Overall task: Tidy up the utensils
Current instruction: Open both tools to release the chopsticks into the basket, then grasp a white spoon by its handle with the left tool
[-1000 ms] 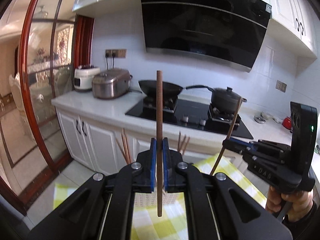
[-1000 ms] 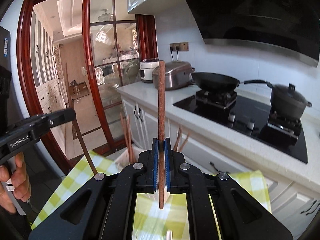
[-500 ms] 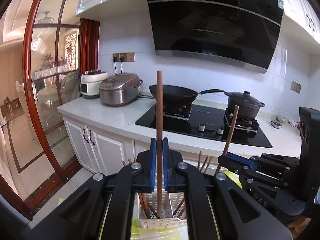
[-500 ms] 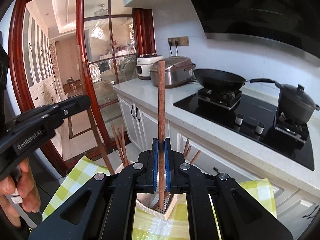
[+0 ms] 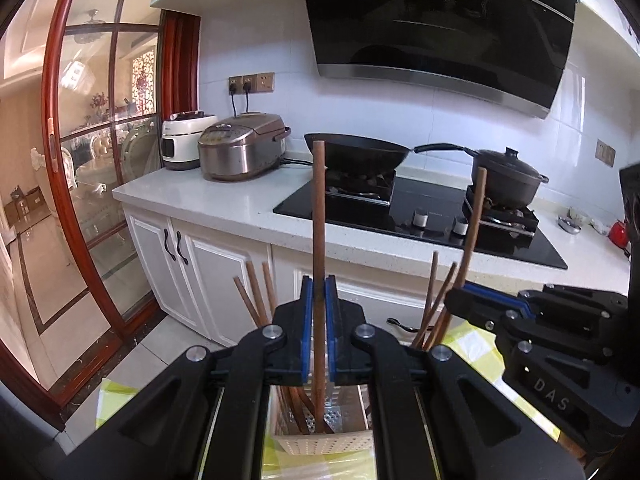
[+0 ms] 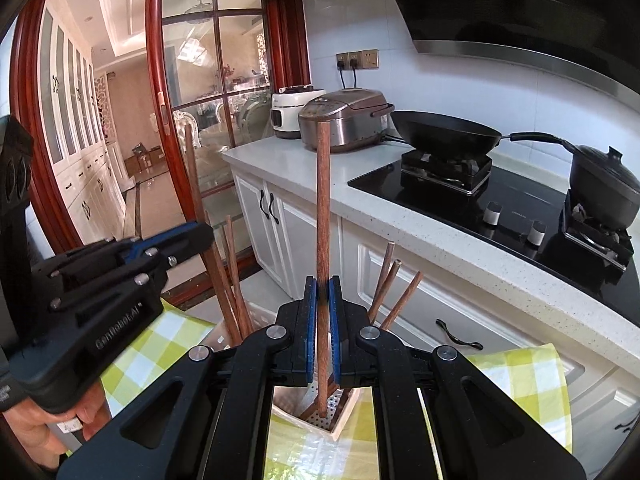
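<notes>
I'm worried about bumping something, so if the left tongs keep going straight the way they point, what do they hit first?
Probably the white perforated holder right below the left tongs; the chopstick they grip already dips into it. Depth is hard to judge through the fisheye.

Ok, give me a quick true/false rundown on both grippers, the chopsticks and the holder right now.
1. The left gripper is shut on a chopstick. True.
2. The right gripper is empty. False: it clamps its own chopstick, held upright.
3. The white perforated holder already has chopsticks standing in it. True.
4. The holder sits on the stove. False: it rests on a yellow checked cloth in front of the counter.
5. The wok holds chopsticks. False: none show in it.
</notes>
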Demonstrator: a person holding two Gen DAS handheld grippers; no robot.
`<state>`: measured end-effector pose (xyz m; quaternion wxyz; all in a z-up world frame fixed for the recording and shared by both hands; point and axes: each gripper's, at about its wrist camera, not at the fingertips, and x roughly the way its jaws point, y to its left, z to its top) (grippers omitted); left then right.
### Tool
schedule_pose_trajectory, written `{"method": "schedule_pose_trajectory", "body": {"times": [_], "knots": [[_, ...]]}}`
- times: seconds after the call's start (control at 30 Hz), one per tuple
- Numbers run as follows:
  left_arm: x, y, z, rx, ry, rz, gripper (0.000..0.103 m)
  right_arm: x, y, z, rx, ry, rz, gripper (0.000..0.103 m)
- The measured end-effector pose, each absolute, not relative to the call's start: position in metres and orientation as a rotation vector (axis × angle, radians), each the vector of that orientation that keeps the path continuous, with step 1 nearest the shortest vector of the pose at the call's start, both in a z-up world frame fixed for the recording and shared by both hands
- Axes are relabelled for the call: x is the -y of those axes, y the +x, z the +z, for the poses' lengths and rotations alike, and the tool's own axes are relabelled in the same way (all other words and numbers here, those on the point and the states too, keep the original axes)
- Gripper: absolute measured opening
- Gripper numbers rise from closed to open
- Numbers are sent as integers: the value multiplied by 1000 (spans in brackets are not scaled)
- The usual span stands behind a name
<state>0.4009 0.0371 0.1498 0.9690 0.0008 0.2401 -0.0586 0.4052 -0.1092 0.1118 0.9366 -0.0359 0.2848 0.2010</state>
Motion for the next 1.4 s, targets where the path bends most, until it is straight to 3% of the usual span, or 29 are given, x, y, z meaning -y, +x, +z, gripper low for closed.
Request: {"method": "schedule_pose_trajectory", "body": {"times": [0.63, 0.73, 0.97, 1.07, 1.23, 1.4], "knots": [[-34, 419, 100, -651, 30, -141, 7, 98, 416, 74, -679, -117, 423, 7], [-36, 415, 101, -643, 12, -158, 16, 98, 418, 73, -684, -111, 419, 7], [-44, 399, 111, -608, -18, -167, 16, 107, 407, 87, -648, -103, 426, 10], [-48, 385, 116, -586, -35, -170, 16, 116, 397, 91, -628, -105, 428, 12], [-58, 352, 118, -562, -79, -182, 16, 144, 372, 90, -607, -88, 416, 32], [-62, 312, 95, -602, -140, -197, 20, 166, 341, 53, -655, -116, 397, 33]]}}
